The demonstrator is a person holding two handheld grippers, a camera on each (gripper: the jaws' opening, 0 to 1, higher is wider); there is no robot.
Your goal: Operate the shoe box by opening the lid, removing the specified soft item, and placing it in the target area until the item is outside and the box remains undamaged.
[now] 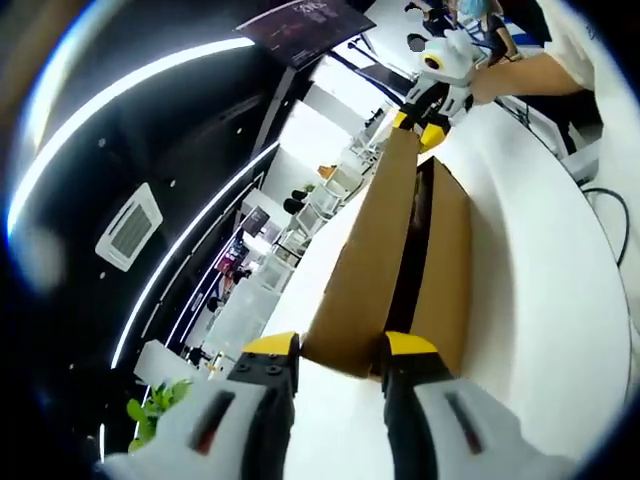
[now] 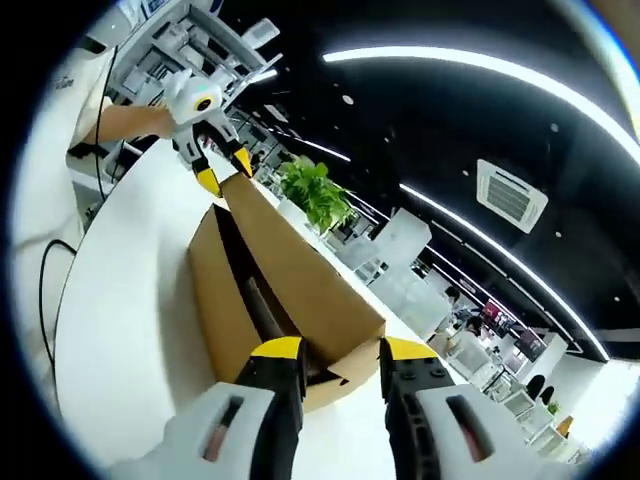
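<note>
A brown cardboard shoe box (image 1: 452, 262) lies on a white table (image 1: 545, 310). Its lid (image 1: 372, 255) is tilted up along one side, leaving a dark gap over the inside. My left gripper (image 1: 340, 348) is shut on the lid's near end, and the right gripper (image 1: 416, 128) holds the far end. From the right gripper view, the lid (image 2: 300, 268) rises over the box (image 2: 218, 300). My right gripper (image 2: 340, 350) is shut on the lid's corner, with the left gripper (image 2: 225, 170) at the other end. What lies inside the box is hidden in shadow.
A person's forearm (image 1: 525, 72) reaches in behind the right gripper. A black cable (image 2: 48, 270) lies on the table (image 2: 120, 340) near its edge. A green plant (image 2: 315, 195) stands beyond the box. Desks and shelves fill the room behind.
</note>
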